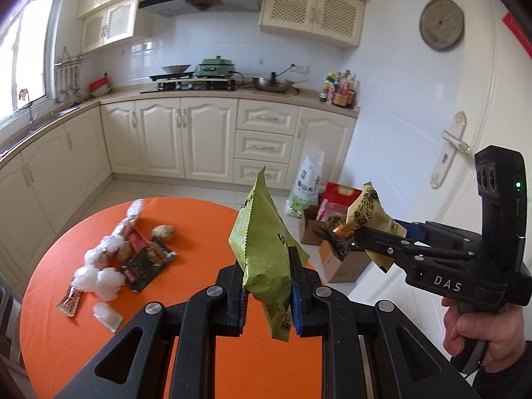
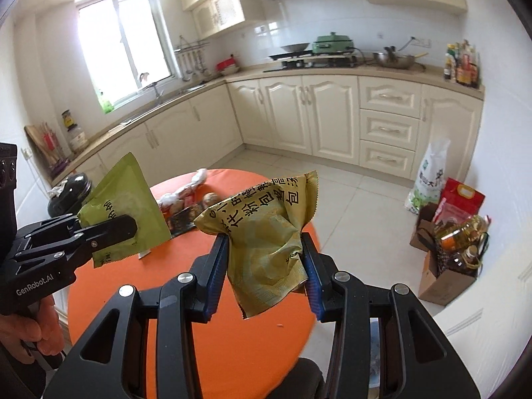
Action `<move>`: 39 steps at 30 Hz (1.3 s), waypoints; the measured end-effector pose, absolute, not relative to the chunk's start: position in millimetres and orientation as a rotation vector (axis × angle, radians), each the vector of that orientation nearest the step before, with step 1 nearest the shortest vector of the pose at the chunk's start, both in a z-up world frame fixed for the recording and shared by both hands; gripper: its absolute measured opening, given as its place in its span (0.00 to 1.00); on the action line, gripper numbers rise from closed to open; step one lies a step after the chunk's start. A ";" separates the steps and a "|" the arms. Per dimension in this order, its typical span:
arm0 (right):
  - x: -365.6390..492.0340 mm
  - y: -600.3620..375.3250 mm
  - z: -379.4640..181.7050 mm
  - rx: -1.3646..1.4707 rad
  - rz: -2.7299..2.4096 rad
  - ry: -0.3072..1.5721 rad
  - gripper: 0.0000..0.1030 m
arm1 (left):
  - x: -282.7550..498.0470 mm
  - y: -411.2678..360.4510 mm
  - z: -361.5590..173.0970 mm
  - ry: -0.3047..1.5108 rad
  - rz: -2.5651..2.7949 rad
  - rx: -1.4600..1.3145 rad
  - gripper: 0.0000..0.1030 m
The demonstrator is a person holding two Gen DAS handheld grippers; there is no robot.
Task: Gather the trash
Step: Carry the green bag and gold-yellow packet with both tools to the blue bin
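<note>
My left gripper (image 1: 267, 266) is shut on a green snack wrapper (image 1: 262, 232), held up above the round orange table (image 1: 199, 349). The same left gripper (image 2: 109, 227) and green wrapper (image 2: 129, 206) show at the left of the right wrist view. My right gripper (image 2: 266, 249) is shut on a crumpled yellow-olive wrapper (image 2: 266, 232) with black print, also raised over the table (image 2: 186, 256). In the left wrist view the right gripper (image 1: 369, 236) holds that yellow wrapper (image 1: 369, 216) off the table's right edge. More trash lies on the table: a dark wrapper (image 1: 146, 262), white tissue wads (image 1: 99, 276) and a red sachet (image 1: 69, 302).
Cardboard boxes with oil bottles (image 2: 455, 249) and a red bag (image 2: 462, 196) stand on the floor by the white door. A white sack (image 2: 429, 176) leans at the cabinets. A dark bin (image 2: 69, 196) sits left of the table. A hand (image 1: 478, 329) holds the right gripper's handle.
</note>
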State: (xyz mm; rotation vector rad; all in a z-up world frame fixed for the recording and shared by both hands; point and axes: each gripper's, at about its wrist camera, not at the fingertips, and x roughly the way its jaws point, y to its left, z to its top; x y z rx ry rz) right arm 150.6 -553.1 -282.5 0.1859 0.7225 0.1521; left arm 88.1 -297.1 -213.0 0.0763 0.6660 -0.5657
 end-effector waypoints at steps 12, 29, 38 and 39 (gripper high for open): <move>92.7 -686.2 -315.0 0.342 -0.133 0.748 0.41 | 121.5 -453.3 -242.3 0.788 -0.802 0.159 0.16; 98.4 -800.8 -492.6 0.660 -0.299 0.982 0.42 | 241.5 -653.3 -381.1 1.218 -0.872 0.359 0.16; 104.3 -821.1 -535.5 0.775 -0.368 1.002 0.83 | 269.2 -712.3 -410.9 1.241 -0.808 0.442 0.52; 103.0 -822.5 -536.2 0.787 -0.371 0.996 0.88 | 267.5 -711.1 -409.9 1.230 -0.800 0.441 0.58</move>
